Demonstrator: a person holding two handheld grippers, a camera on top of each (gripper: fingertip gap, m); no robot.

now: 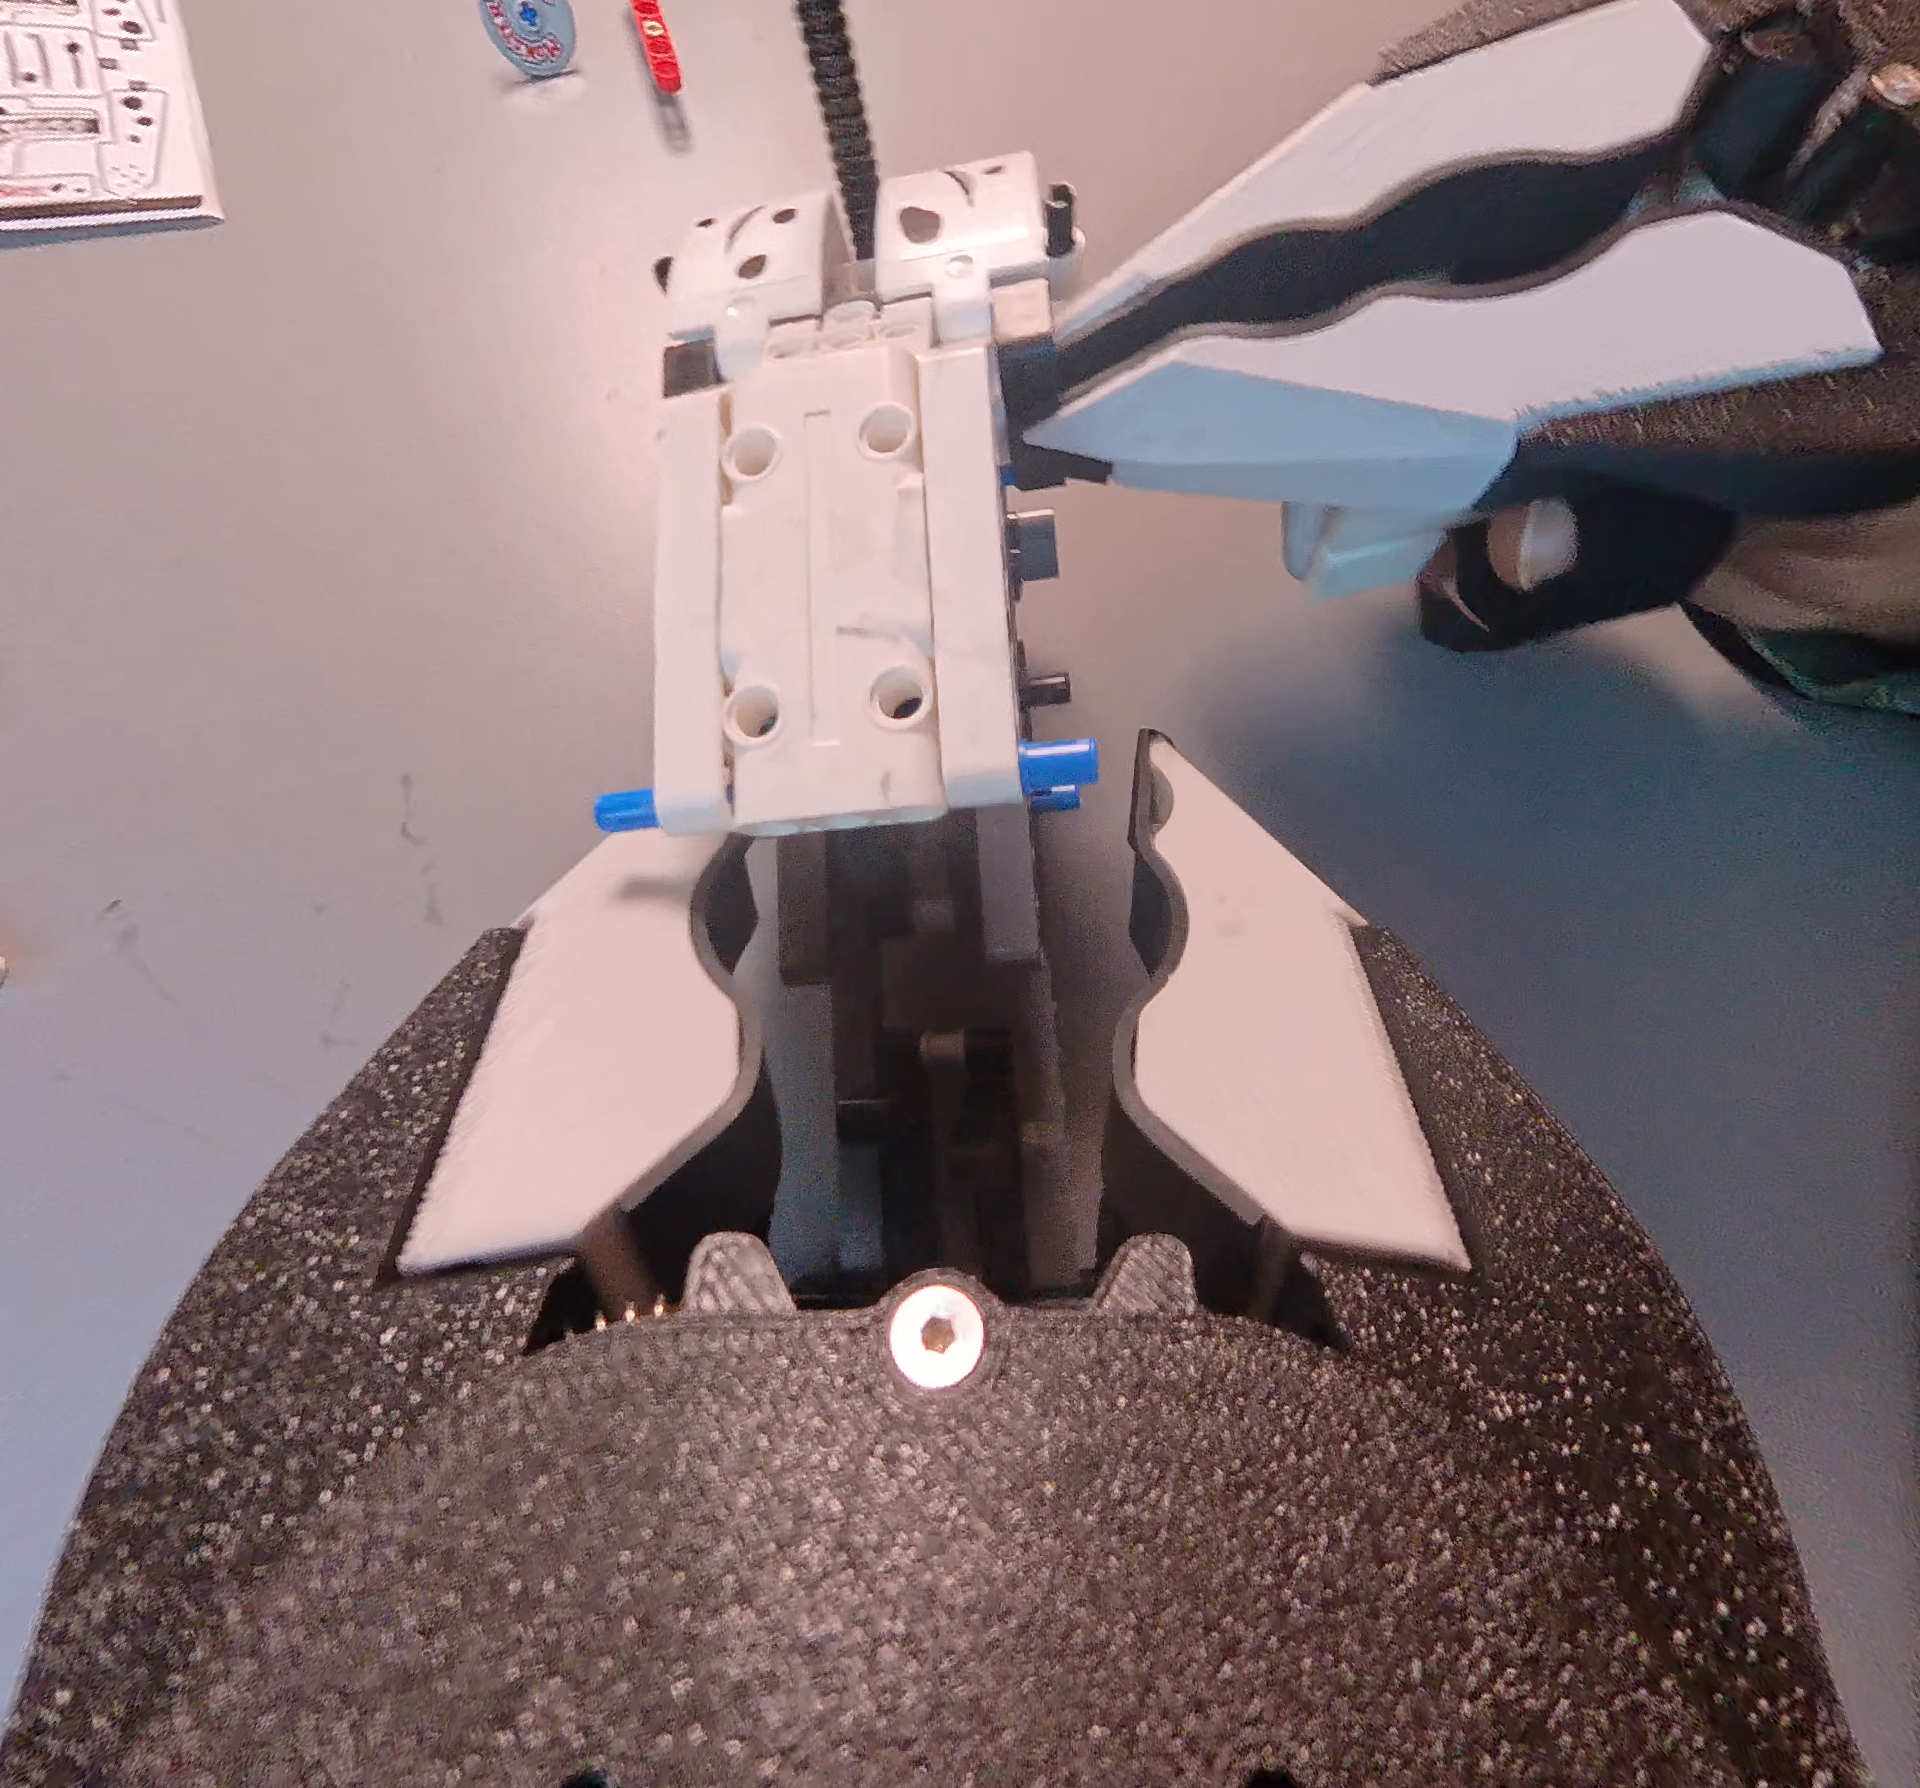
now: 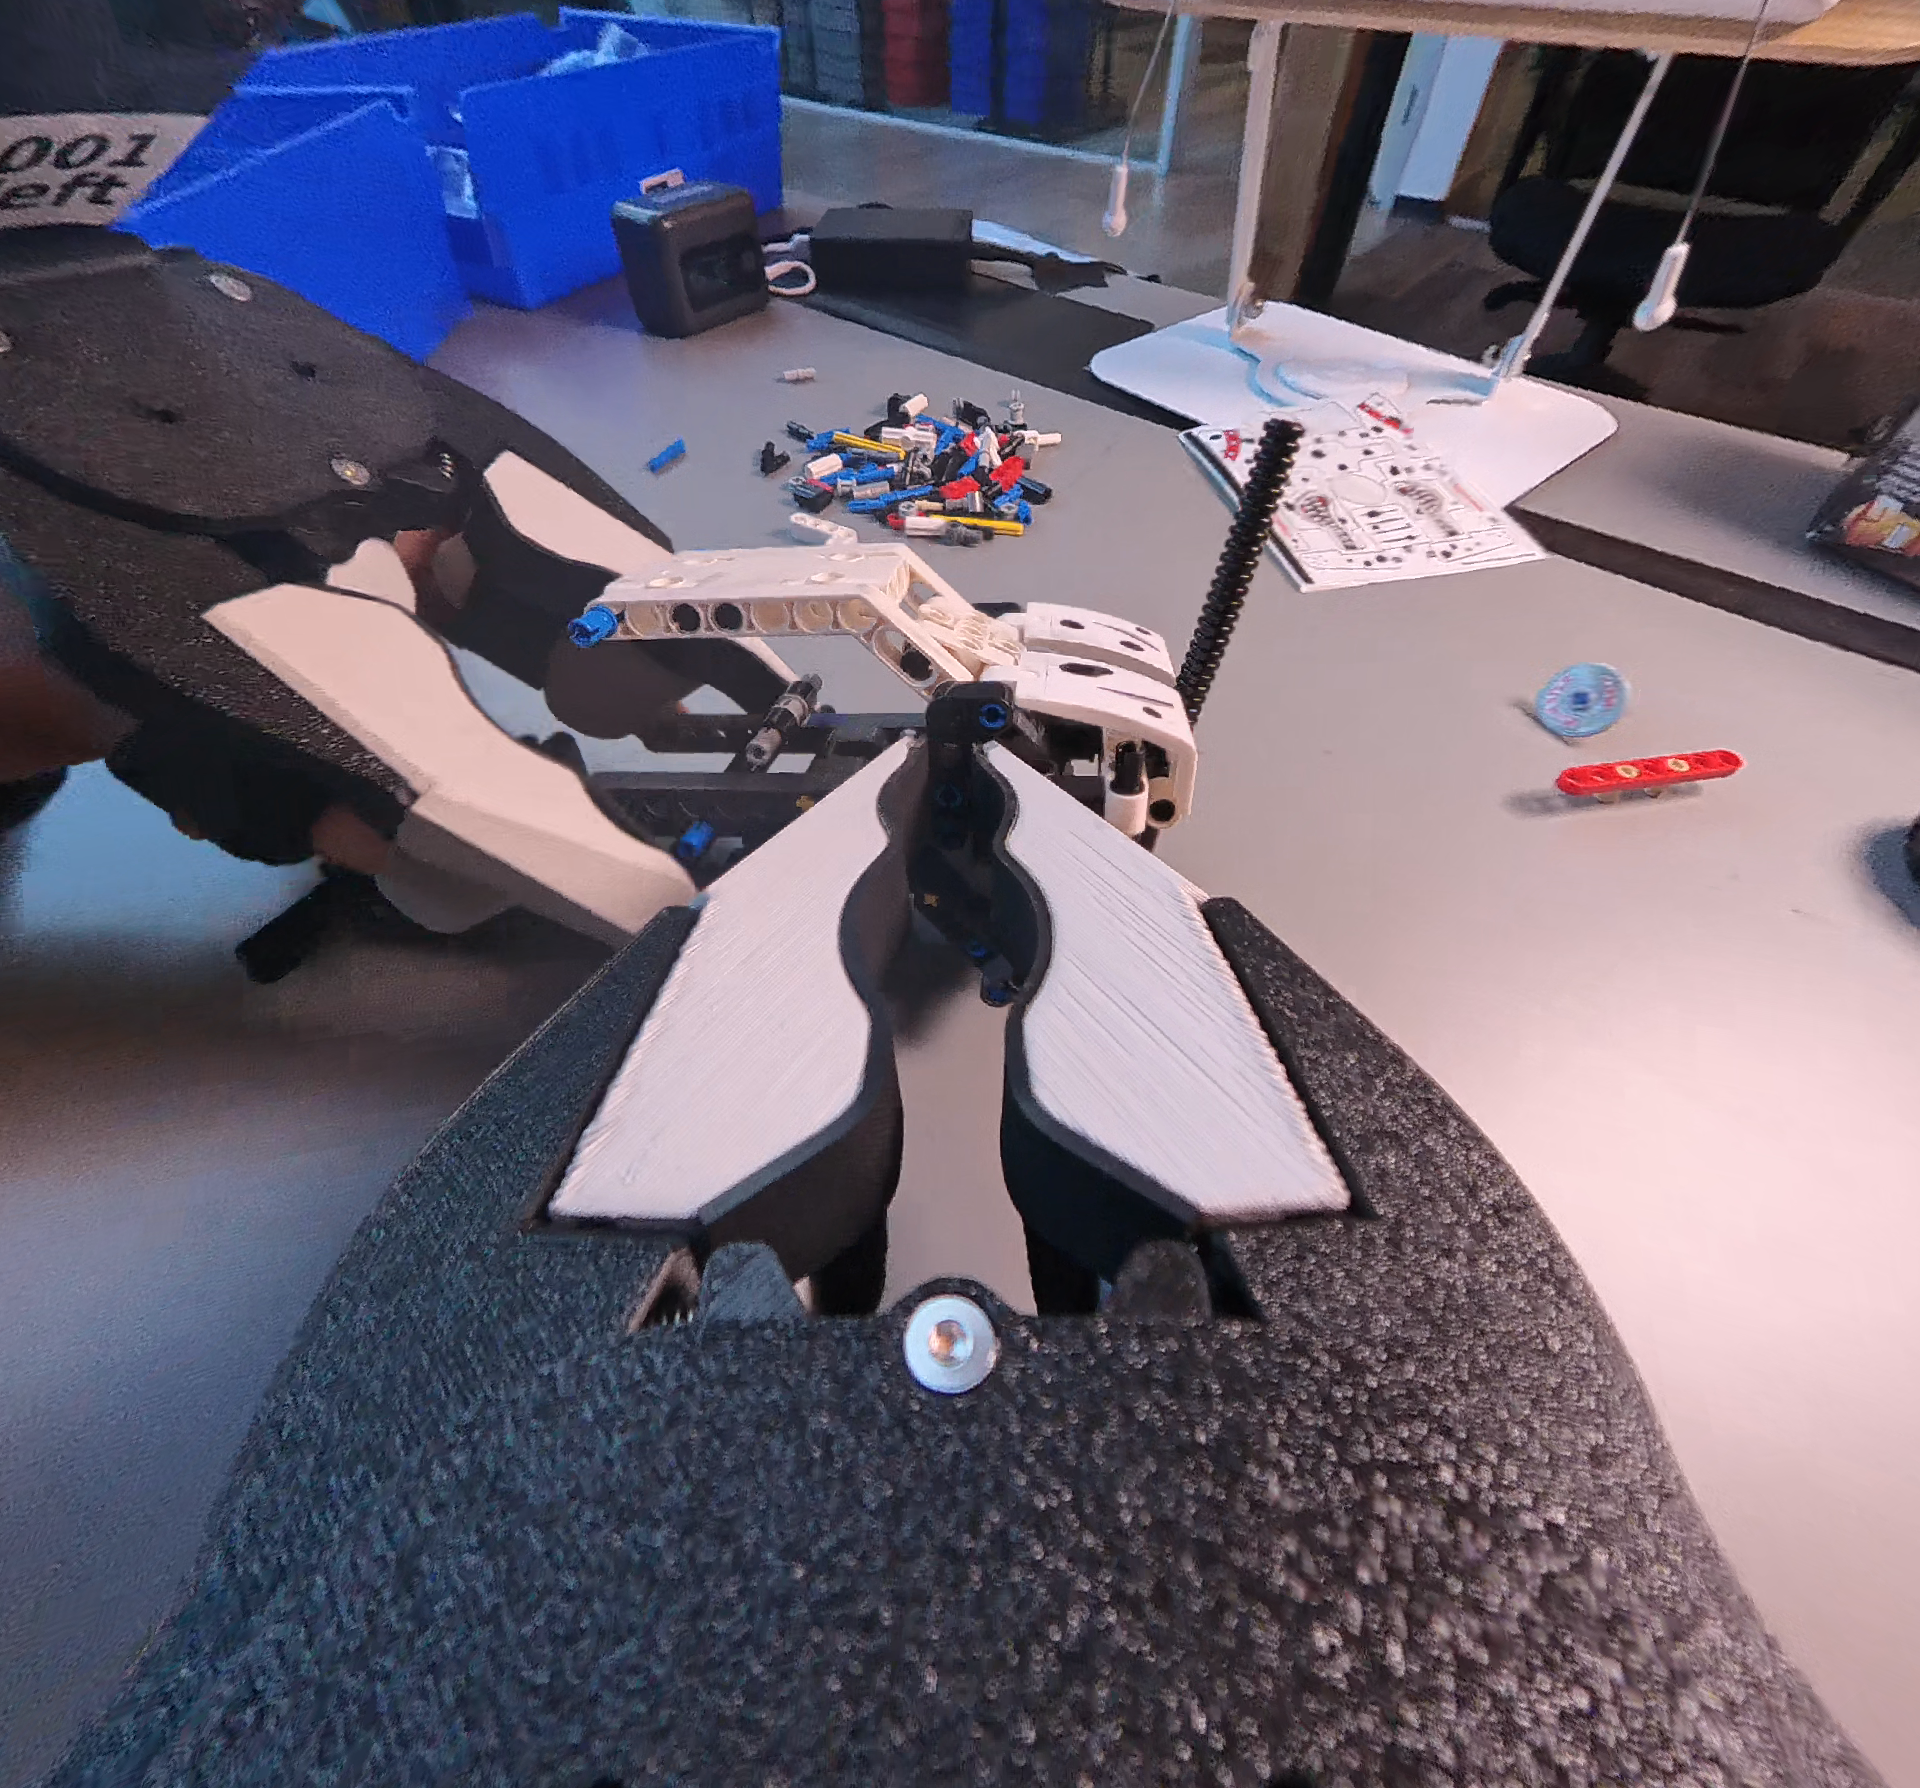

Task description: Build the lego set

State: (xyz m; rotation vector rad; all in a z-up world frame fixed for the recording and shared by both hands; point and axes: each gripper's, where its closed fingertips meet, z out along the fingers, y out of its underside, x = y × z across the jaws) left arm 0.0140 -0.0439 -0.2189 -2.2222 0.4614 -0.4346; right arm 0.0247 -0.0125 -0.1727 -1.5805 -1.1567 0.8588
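The white and black lego model (image 1: 831,575) lies between my left gripper's fingers, with a black ribbed hose (image 1: 836,76) rising from its far end. My left gripper (image 1: 914,824) is shut on the model's black chassis; a thin gap may show at the right finger. In the right wrist view the model (image 2: 790,595) is held by the left gripper (image 2: 665,730) just above the table. My right gripper (image 2: 951,762) is shut on a black angled beam (image 2: 945,865) with blue pins, pressed against the model's side. It also shows in the left wrist view (image 1: 1039,388).
A pile of loose pieces (image 2: 920,476) lies behind the model. A red beam (image 2: 1647,770) and a blue disc (image 2: 1579,697) lie to the right. An instruction sheet (image 2: 1361,502), a white stand (image 2: 1351,367), blue bins (image 2: 499,149) and a black box (image 2: 691,258) stand farther back. The left gripper's tips are roughly 6 cm from the right gripper's. The blue disc (image 2: 1579,697) sits 20 cm or so from the ends of my right fingers. Seen from the left wrist view (image 1: 530,6) as well.
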